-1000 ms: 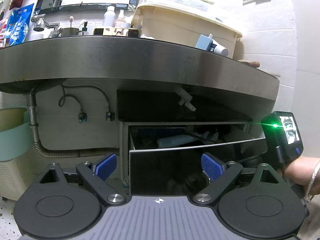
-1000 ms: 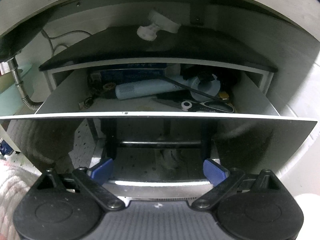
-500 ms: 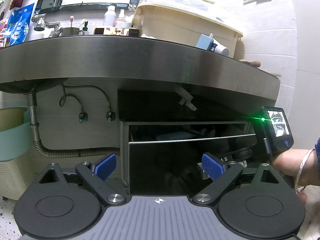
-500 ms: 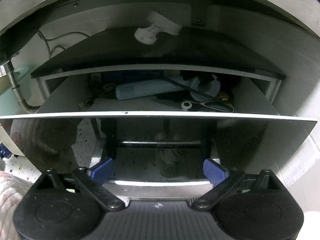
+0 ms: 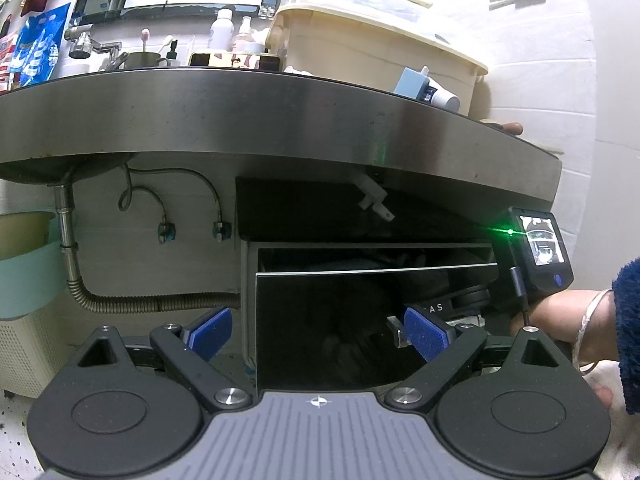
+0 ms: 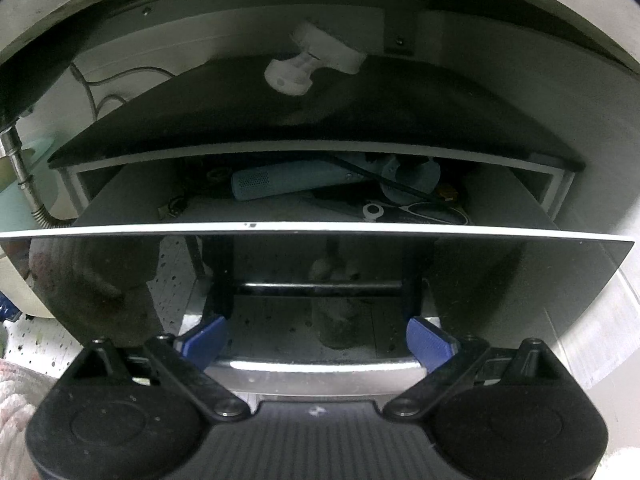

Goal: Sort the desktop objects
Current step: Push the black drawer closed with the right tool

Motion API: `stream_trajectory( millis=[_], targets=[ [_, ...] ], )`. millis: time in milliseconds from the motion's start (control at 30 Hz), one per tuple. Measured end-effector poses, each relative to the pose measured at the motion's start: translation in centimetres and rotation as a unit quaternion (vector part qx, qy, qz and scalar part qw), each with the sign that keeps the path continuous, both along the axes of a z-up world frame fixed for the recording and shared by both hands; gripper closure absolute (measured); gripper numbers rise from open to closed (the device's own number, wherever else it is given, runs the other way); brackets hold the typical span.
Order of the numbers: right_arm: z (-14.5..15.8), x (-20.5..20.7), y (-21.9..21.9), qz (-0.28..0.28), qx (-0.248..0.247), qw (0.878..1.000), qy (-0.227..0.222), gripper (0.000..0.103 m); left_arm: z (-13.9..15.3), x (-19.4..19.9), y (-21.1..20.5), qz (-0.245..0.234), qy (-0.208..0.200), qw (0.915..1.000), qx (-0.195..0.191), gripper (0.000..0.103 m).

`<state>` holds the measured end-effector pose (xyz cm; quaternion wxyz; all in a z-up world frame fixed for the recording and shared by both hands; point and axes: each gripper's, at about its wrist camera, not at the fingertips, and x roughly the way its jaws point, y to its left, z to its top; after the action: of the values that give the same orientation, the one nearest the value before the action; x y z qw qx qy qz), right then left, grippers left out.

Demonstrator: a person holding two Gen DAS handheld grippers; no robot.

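Note:
A glossy black drawer (image 6: 320, 272) stands part open under the steel counter (image 5: 280, 120). Inside it lie a light blue cylinder-shaped device (image 6: 288, 180), black-handled scissors (image 6: 420, 212) and a pale blue round holder (image 6: 416, 180). My right gripper (image 6: 316, 340) is open right at the drawer front, its blue pads either side of the silver handle bar (image 6: 316, 368), holding nothing. My left gripper (image 5: 316, 332) is open and empty, facing the drawer front (image 5: 328, 320) from the left. In the left wrist view, the right gripper's body (image 5: 540, 252) sits at the drawer's right end, held by a hand (image 5: 568, 316).
On the counter stand a beige lidded tub (image 5: 360, 52), a blue and white tube (image 5: 424, 88), bottles and a tap. A corrugated drain hose (image 5: 120, 304) and a teal basin (image 5: 24, 264) are at the left. A white plastic clip (image 6: 312, 64) hangs above the drawer.
The drawer has slid further into the cabinet, so less of its inside shows. In the left wrist view the right gripper and hand have moved in toward the cabinet with it.

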<state>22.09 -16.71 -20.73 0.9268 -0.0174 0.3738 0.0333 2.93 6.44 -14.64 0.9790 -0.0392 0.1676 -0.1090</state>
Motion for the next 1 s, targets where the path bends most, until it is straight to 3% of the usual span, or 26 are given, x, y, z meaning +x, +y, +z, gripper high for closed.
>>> stream_trajectory(
  millis=[1000],
  targets=[
    [-0.03,0.34,-0.08,-0.001,0.001,1.000,-0.010,0.006,0.02,0.06,-0.34,0.000,0.000,0.9999,0.010,0.009]
  ],
)
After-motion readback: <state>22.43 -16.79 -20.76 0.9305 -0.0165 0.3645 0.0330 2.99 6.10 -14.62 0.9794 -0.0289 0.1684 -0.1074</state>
